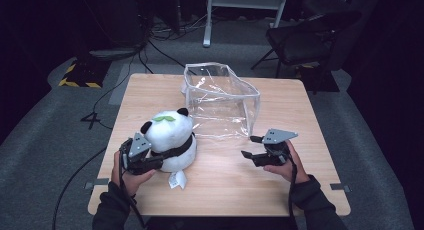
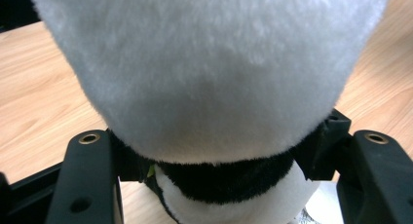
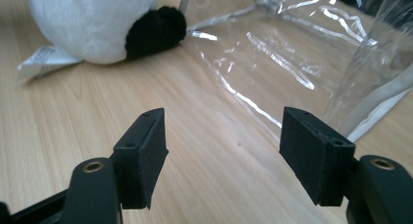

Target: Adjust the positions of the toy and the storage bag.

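Left gripper (image 1: pixel 159 159) is sitting at the near left of the table (image 1: pixel 300 190), held in the person's left hand (image 1: pixel 131 176), jaws pinching the panda (image 1: pixel 172 135) at its black neck band; in the left gripper view the two jaws are pressing into the band (image 2: pixel 226 177) from both sides, white head fur (image 2: pixel 209 68) bulging above them. The panda is resting on the table left of centre, head up, black ears at the top and a green leaf (image 1: pixel 164 119) lying on its crown, a white tag (image 1: pixel 177 180) trailing toward the near edge. Right gripper (image 1: pixel 251 146) is hovering at the near right in the right hand (image 1: pixel 285 166), well apart from the panda, jaws spread with nothing between them; the right gripper view is showing bare wood between the pads (image 3: pixel 146 156), and the gripper is pointing toward the near wall of the bag (image 1: pixel 222 102). The clear plastic bag is standing just beyond and right of the panda, mouth open upward, its near lower edge close beside the toy's black paw (image 3: pixel 156 31). Past the table, grey floor, a cable (image 1: pixel 100 102), and a black chair (image 1: pixel 305 40) at far right
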The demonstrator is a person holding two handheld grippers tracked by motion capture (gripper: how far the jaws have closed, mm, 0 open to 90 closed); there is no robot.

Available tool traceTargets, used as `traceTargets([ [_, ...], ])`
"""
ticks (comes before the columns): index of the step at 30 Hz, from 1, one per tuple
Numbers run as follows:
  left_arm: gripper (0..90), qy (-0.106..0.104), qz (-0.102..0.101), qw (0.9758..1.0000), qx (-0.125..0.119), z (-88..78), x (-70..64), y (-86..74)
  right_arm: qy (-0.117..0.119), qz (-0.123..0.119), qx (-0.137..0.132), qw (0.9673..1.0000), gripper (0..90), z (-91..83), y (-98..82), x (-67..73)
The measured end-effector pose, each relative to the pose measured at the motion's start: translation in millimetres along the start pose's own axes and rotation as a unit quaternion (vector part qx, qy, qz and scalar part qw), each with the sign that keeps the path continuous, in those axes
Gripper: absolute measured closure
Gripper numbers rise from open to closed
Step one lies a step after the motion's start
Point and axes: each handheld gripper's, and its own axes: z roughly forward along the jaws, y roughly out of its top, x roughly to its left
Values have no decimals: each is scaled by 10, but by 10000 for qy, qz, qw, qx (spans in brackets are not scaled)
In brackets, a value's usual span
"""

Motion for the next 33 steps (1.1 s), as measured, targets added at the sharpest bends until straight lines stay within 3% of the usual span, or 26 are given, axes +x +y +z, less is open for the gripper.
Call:
traceTargets([
  [3, 349, 13, -94, 10000, 3, -52, 67, -48, -82, 80, -133, 9998, 339, -38, 79, -42],
  [14, 352, 279, -126, 9994, 147, -280, 109, -216, -517, -130, -337, 9980, 357, -215, 536, -250],
  [18, 354, 413, -216, 9988, 175, -336, 132, -268, -505, -102, -445, 9977, 363, -231, 699, -300],
  [22, 353, 441, -345, 9984, 127, -347, 160, -299, -550, -224, -511, 9969, 368, -247, 867, -305],
  [24, 354, 446, -407, 9981, 77, -327, 166, -301, -515, -290, -541, 9968, 413, -253, 935, -312],
  [33, 354, 442, -389, 9983, 14, -273, 151, -301, -610, -327, -564, 9960, 404, -212, 1109, -425],
])
